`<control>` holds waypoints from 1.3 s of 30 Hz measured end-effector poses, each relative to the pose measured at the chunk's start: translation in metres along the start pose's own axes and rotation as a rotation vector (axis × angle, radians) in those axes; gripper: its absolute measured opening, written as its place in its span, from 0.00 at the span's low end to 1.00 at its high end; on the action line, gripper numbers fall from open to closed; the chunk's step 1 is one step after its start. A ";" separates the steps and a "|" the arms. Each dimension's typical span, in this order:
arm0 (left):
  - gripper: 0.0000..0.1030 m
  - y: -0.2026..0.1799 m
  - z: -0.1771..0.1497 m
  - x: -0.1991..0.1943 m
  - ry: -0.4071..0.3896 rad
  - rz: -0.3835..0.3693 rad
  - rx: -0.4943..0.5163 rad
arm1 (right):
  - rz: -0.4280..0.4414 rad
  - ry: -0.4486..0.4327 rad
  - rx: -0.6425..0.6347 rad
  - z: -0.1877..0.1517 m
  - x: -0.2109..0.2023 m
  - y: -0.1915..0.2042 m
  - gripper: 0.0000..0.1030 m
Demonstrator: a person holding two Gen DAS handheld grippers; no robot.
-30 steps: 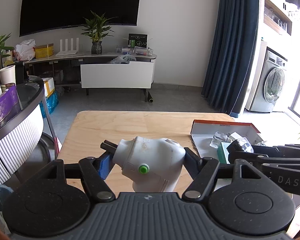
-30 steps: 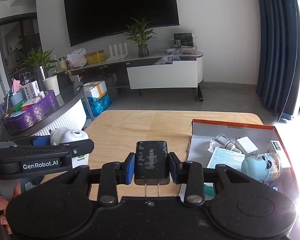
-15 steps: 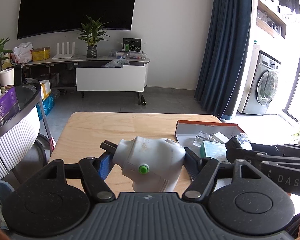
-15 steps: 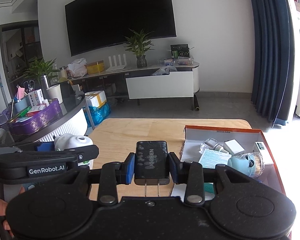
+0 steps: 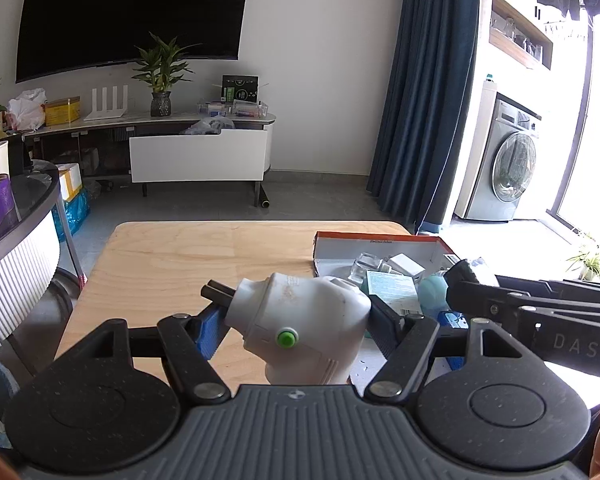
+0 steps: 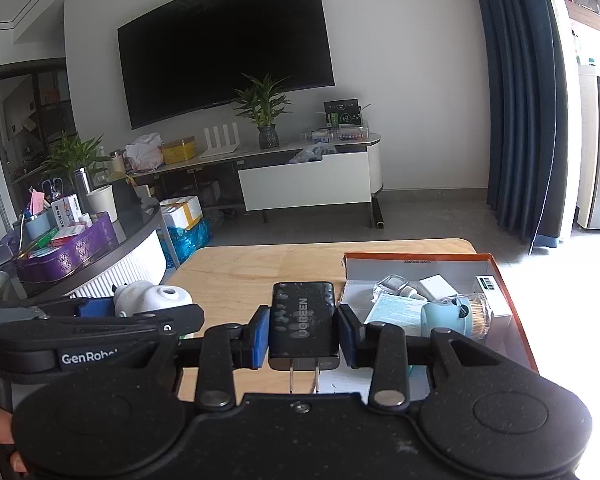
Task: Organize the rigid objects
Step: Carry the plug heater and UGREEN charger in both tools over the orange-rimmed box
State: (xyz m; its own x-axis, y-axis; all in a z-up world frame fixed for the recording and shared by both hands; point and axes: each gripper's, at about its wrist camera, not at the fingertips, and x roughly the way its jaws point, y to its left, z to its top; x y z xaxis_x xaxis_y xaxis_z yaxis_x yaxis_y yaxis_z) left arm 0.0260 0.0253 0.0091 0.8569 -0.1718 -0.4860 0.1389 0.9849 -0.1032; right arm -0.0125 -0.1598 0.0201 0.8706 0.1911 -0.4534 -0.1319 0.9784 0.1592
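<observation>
My left gripper (image 5: 296, 320) is shut on a white plug adapter (image 5: 300, 328) with a green button, held above the near part of the wooden table (image 5: 204, 256). My right gripper (image 6: 303, 330) is shut on a black UGREEN charger (image 6: 303, 320), prongs pointing toward the camera, held above the table's near edge. The left gripper and the adapter also show at the left of the right wrist view (image 6: 152, 300). An orange-rimmed cardboard box (image 6: 420, 258) lies on the table's right side and holds several small items.
In the box are a pale blue toothpick holder (image 6: 456, 314), a white cube (image 6: 436, 286), a clear bottle (image 6: 392, 284) and a teal card (image 6: 396, 308). A round dark side table (image 6: 100, 236) with a purple tray stands at the left. A TV console stands far behind.
Both grippers have drawn back and risen a little, so more of the table and room shows. Each keeps hold of its object.
</observation>
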 end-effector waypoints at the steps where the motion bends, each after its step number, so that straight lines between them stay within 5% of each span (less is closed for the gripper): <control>1: 0.71 -0.002 -0.001 0.000 0.001 -0.003 0.003 | -0.002 -0.002 0.005 -0.001 -0.002 -0.003 0.43; 39: 0.71 -0.037 -0.004 0.009 0.009 -0.084 0.086 | -0.086 -0.057 0.079 -0.003 -0.029 -0.045 0.43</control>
State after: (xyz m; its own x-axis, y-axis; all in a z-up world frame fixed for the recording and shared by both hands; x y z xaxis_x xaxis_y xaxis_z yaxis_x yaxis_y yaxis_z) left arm 0.0265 -0.0122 0.0057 0.8357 -0.2540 -0.4869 0.2526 0.9651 -0.0699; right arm -0.0336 -0.2091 0.0233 0.9028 0.1002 -0.4182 -0.0202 0.9813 0.1914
